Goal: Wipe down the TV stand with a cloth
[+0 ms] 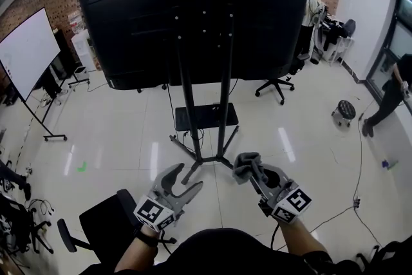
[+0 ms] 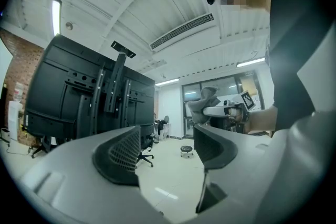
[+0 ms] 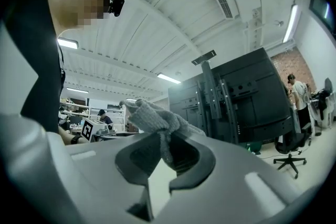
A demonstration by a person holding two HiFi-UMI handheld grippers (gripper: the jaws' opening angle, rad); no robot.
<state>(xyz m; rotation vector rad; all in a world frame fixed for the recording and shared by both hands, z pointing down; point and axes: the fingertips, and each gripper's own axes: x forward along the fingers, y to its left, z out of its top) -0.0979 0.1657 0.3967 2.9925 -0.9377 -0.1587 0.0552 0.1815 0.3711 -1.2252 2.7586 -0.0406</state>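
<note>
Your grey cloth (image 1: 246,164) is bunched into a wad and pinched between the jaws of your right gripper (image 1: 252,176), with loose folds poking out past the tips. The black TV stand (image 1: 206,117) stands upright on the pale floor (image 1: 129,138) ahead of you: 2 slim poles, 1 small low shelf, splayed feet, and a big dark screen (image 1: 141,22) mounted on top.

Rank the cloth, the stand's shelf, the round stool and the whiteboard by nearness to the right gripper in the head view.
1. Cloth, pinched in the right gripper itself.
2. Shelf on the TV stand, ahead, slightly left.
3. Round stool, off to the right.
4. Whiteboard, far left.
</note>
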